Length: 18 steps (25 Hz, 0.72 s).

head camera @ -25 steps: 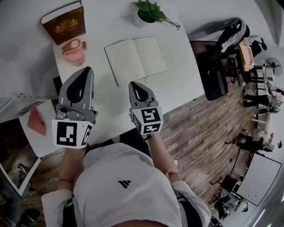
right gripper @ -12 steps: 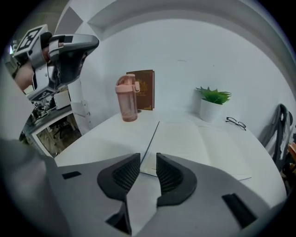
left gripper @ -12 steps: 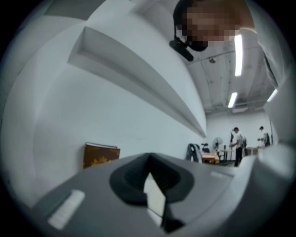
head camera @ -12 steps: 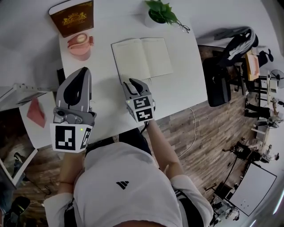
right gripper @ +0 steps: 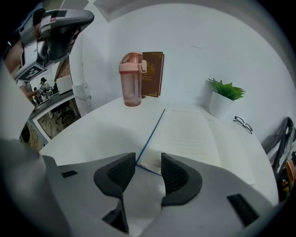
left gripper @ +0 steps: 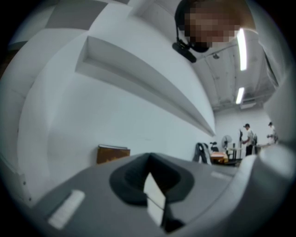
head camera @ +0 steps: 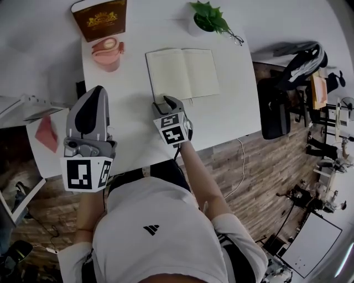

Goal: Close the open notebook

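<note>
Two grippers noted: right gripper, its jaws just opening wide, brackets the open notebook's 7 o'clock corner ungripped, evidently to flip its left cover, while left gripper hangs closed, empty, at 9 o'clock.

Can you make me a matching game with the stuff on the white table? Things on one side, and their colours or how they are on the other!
Things:
1 notebook
2 bottle
3 plant
4 standing book

Colour or state:
A pink
B green
C lying open
D brown

Pairs: 1-C, 2-A, 3-B, 4-D
</note>
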Available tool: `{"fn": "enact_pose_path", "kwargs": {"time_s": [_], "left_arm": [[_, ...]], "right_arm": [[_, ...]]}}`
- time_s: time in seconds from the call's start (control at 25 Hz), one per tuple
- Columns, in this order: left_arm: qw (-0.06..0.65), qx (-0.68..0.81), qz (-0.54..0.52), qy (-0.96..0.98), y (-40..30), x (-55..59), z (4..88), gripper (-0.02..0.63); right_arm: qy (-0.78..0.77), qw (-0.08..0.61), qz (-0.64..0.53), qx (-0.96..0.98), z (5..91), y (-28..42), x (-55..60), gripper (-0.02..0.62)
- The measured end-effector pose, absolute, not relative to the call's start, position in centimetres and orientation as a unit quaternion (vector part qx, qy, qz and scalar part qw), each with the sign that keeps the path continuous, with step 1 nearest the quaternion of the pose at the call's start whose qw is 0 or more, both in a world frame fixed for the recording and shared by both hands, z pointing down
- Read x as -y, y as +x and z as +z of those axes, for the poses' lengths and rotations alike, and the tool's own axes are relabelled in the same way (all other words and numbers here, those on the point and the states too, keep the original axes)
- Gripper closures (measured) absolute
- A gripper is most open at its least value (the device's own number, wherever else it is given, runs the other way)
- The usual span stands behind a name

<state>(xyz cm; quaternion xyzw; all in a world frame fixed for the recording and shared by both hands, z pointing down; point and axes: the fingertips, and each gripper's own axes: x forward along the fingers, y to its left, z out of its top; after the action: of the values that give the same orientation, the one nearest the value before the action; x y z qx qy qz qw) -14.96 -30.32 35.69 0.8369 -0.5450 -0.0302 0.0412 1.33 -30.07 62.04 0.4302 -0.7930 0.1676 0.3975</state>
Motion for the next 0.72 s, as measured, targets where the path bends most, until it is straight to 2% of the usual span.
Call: {"fn": "enact_pose_path", "kwargs": {"time_s": [0.24,0.52,0.72], "left_arm": [[0.04,0.553,-0.033,0.832,-15.3,29.9,35.6,0.597],[0.032,0.56,-0.035,0.827,-16.0,29.2,34.9,0.597],[0.026,0.56,-0.036,0.827,-16.0,29.0,34.5,0.597]], "right_arm": [[0.43,0.39,0.183,0.793,62.2,1.3,30.1,0.443],[0.428,0.399,0.159,0.795,61.7,1.0,30.0,0.555],[0.445,0.386,0.145,0.795,60.2,1.1,30.1,0.569]]}}
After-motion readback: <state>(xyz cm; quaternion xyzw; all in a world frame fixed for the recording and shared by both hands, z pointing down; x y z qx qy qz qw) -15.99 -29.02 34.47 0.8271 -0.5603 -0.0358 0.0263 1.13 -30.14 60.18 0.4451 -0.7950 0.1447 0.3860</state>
